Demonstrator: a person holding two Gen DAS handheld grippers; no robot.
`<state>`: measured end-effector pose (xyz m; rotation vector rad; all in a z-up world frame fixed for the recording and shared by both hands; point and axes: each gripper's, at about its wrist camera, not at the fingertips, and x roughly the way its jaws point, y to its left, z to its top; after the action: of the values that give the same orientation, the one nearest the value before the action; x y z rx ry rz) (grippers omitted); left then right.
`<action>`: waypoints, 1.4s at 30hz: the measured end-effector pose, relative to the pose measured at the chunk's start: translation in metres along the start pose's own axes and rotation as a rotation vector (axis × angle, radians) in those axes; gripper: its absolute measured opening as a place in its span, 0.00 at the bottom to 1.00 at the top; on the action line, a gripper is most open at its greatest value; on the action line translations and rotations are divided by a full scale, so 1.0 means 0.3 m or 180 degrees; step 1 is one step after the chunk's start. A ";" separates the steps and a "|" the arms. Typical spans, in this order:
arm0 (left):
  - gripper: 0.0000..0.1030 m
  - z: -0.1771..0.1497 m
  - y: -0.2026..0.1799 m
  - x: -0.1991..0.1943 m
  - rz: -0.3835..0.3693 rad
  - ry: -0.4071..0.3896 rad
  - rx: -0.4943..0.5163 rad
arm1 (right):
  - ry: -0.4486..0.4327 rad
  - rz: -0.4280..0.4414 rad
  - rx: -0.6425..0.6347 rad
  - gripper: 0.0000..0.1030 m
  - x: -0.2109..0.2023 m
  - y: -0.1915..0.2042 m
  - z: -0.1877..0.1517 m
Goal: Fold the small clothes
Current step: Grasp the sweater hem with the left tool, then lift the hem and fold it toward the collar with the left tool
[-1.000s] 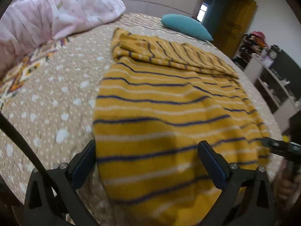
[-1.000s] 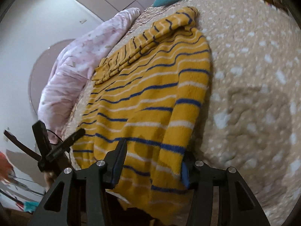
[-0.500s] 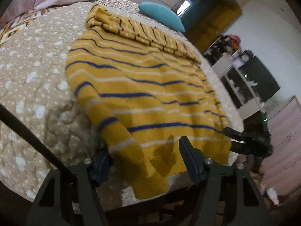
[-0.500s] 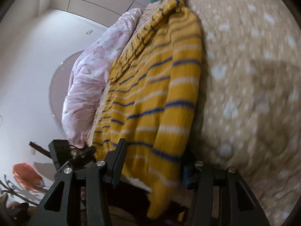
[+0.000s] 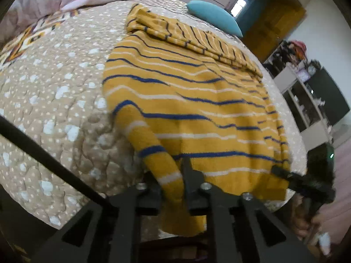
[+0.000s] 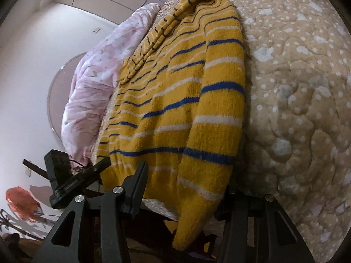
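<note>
Sweater [image 5: 193,100] lies flat on bed [image 5: 54,92], hem and sleeve ends hanging over the near edge. Left gripper [image 5: 171,182] pinched narrow on one sleeve cuff. Right gripper [image 6: 186,188] spread wide around the other sleeve, fingers [image 6: 138,182] not pressing it. Pillow [image 5: 212,15] at far edge.

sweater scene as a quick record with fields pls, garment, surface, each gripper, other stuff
garment: yellow striped sweater, spread flat, sleeves hanging off the near edge
surface: tan dotted quilt on a bed
left gripper: shut on the left sleeve
right gripper: open, straddling the right sleeve
other: teal pillow, pink duvet
</note>
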<state>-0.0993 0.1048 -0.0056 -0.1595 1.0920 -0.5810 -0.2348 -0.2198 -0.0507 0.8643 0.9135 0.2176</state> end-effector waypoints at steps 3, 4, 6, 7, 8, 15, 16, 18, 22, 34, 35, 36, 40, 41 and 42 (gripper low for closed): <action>0.07 0.037 0.015 -0.063 0.0052 -0.0172 -0.0078 | 0.0047 -0.0269 -0.0107 0.17 0.012 0.030 0.013; 0.07 0.047 0.013 -0.090 0.0033 -0.0236 -0.0089 | 0.0063 -0.0261 -0.0141 0.14 0.007 0.044 0.020; 0.07 0.060 -0.004 -0.156 0.0030 -0.0391 -0.0022 | 0.0077 -0.0139 -0.0202 0.11 -0.006 0.080 0.028; 0.07 0.060 -0.014 -0.182 0.0049 -0.0440 0.0025 | 0.0081 -0.0098 -0.0246 0.10 -0.016 0.099 0.029; 0.07 0.055 -0.027 -0.216 0.0076 -0.0497 0.0089 | 0.0088 -0.0050 -0.0340 0.10 -0.033 0.127 0.024; 0.07 -0.025 -0.035 -0.286 0.0148 -0.0545 0.0173 | 0.0046 0.0072 -0.0656 0.08 -0.156 0.225 -0.044; 0.07 -0.033 -0.029 -0.283 0.0152 -0.0524 0.0171 | 0.0051 0.0076 -0.0649 0.08 -0.156 0.219 -0.047; 0.07 -0.026 -0.020 -0.265 0.0188 -0.0483 0.0169 | 0.0063 0.0058 -0.0619 0.08 -0.150 0.207 -0.047; 0.07 0.045 -0.018 -0.251 0.0200 -0.0554 0.0201 | 0.0015 0.0014 -0.0676 0.08 -0.147 0.225 0.005; 0.07 0.612 -0.160 -0.086 0.0544 -0.1030 0.0539 | -0.0591 -0.0269 -0.0954 0.08 -0.090 0.394 0.528; 0.07 0.662 -0.156 -0.062 0.0533 -0.1008 0.0494 | -0.0630 -0.0304 -0.0940 0.08 -0.078 0.397 0.577; 0.07 0.710 -0.150 -0.036 0.0510 -0.0981 0.0441 | -0.0658 -0.0341 -0.0929 0.08 -0.069 0.394 0.617; 0.07 0.837 -0.117 0.079 0.0543 -0.0835 0.0284 | -0.0707 -0.0496 -0.0755 0.08 0.005 0.361 0.777; 0.07 0.853 -0.108 0.112 0.0567 -0.0780 0.0258 | -0.0695 -0.0524 -0.0718 0.08 0.023 0.348 0.802; 0.07 0.869 -0.098 0.150 0.0600 -0.0710 0.0228 | -0.0670 -0.0552 -0.0679 0.08 0.047 0.337 0.831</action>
<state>0.1316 0.0158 0.0920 -0.0562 0.8576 -0.4212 -0.0167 -0.2866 0.0925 0.5945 0.7482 0.0702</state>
